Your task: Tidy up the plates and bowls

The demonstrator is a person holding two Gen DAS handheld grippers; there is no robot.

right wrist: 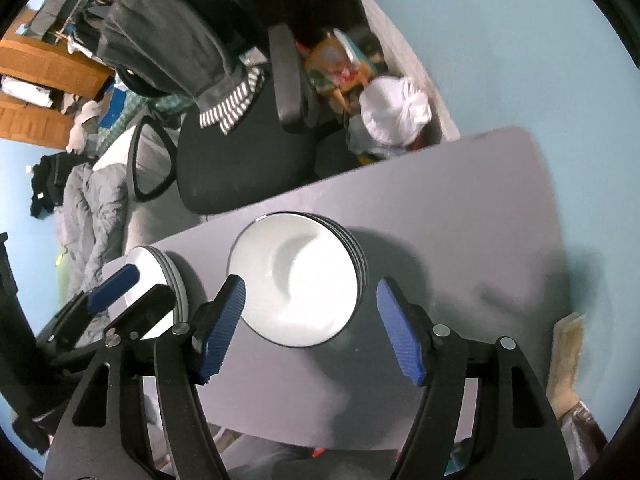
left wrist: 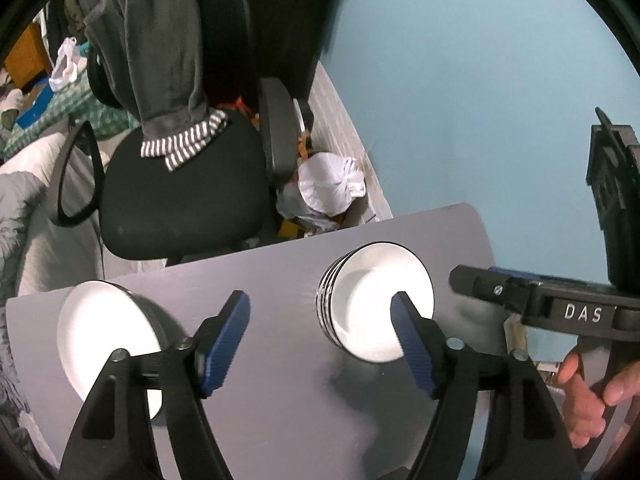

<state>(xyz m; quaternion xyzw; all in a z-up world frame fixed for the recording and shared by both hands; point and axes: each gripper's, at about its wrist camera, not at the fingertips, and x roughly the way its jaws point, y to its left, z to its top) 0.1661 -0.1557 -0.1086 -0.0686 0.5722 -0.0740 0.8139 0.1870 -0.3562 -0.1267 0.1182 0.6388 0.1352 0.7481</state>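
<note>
A stack of white black-rimmed bowls (left wrist: 376,304) (right wrist: 296,280) stands in the middle of the grey table (left wrist: 280,400) (right wrist: 460,220). A stack of white plates (left wrist: 108,336) (right wrist: 160,276) sits near the table's left edge. My left gripper (left wrist: 320,340) hovers open above the table between the two stacks, with nothing between its blue pads (left wrist: 224,344). My right gripper (right wrist: 310,328) hangs open just above the near side of the bowls, its pads (right wrist: 400,332) clear of them. Each gripper shows in the other's view: the right (left wrist: 480,280), the left (right wrist: 128,292).
A black office chair (left wrist: 180,200) (right wrist: 248,152) draped with a grey garment stands behind the table. A white bag (left wrist: 328,184) (right wrist: 392,112) and clutter lie on the floor by the blue wall. A hand (left wrist: 592,392) holds the right gripper's handle.
</note>
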